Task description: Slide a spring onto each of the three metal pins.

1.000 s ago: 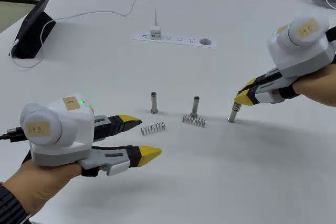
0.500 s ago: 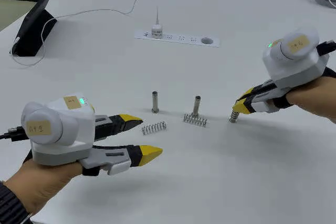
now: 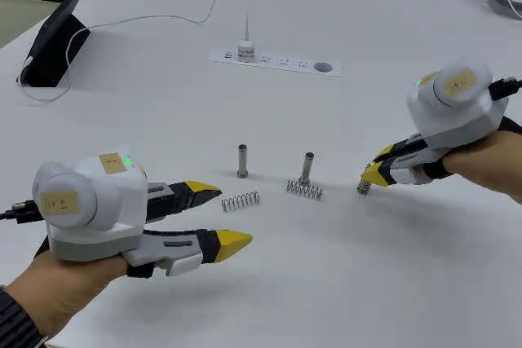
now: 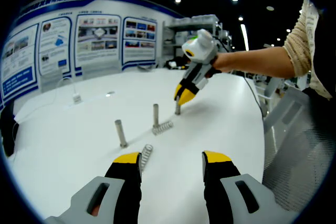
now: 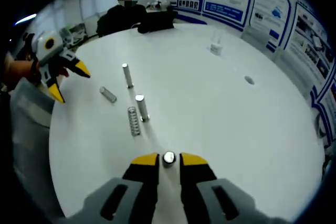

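Your left gripper (image 4: 170,157) gapes above the table (image 4: 226,124), a spring (image 4: 146,153) lying just past one tip. Beyond stand a near pin (image 4: 121,132) and a middle pin (image 4: 156,115), a second spring (image 4: 164,126) at its foot. The right gripper (image 4: 184,96) has its tips at the third pin (image 4: 178,109).

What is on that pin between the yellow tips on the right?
A spring is coiled around the pin, gripped by the right gripper. The pin's round top shows between the jaws. The yellow tips cover the upper coils.

Bright overhead light, soft shadows; fisheye-warped edges
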